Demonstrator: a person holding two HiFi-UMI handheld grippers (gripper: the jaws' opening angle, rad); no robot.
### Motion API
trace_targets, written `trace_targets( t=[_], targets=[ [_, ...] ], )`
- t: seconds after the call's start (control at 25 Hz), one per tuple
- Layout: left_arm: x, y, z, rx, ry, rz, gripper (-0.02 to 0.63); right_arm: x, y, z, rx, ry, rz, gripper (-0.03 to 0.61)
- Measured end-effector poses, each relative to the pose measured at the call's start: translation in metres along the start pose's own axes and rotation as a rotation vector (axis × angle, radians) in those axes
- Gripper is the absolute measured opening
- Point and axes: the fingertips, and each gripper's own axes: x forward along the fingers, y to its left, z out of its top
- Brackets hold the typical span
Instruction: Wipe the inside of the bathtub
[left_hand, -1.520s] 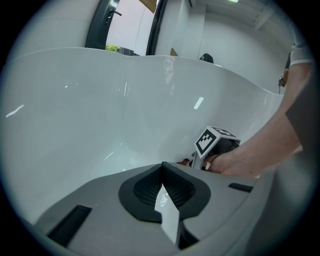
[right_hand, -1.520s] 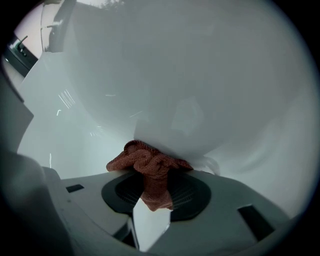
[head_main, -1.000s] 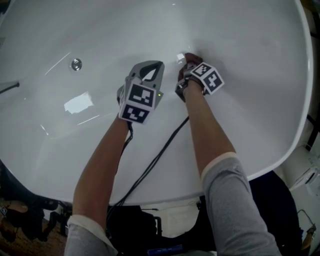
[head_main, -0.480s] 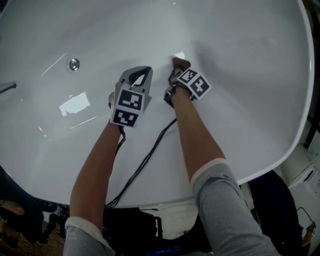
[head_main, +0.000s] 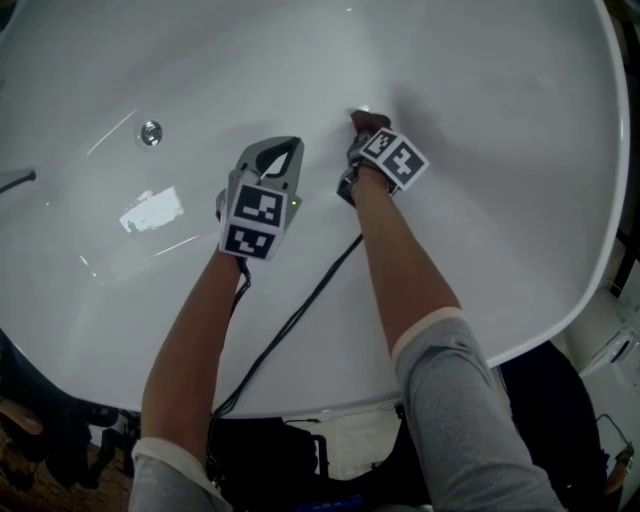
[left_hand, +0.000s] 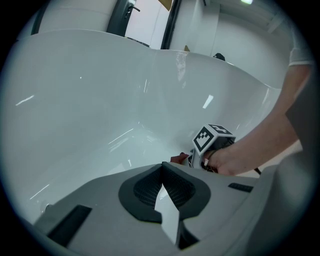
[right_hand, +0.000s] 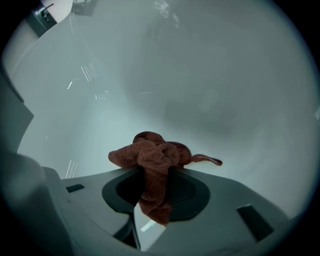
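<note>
Inside a white bathtub (head_main: 520, 180), a reddish-brown cloth (right_hand: 152, 157) sits bunched at the sloping inner wall, clamped between the fingers of the right gripper (head_main: 362, 124). The left gripper (head_main: 278, 155) hovers just beside it, fingers together on nothing. The wiping step appears under way. The next stroke likely calls for steady pressure as the cloth sweeps across toward the drain (head_main: 150, 131).

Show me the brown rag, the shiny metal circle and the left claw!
brown rag (right_hand: 155, 157): right gripper view, bunched middle.
shiny metal circle (head_main: 151, 131): head view, its centre.
left claw (left_hand: 161, 169): left gripper view, where shut tips meet.
</note>
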Motion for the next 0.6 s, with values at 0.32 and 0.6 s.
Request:
trace_targets(
  t=[0.32, 0.6],
  targets=[
    [0.007, -0.009, -0.005, -0.026, -0.009, -0.009, 0.006, 0.0, 0.016, -0.012, -0.261, 0.041, -0.014, 0.13],
    [0.003, -0.005, -0.017, -0.035, 0.018, 0.005, 0.008, -0.004, 0.008, -0.054, -0.332, 0.158, -0.011, 0.129]
  ],
)
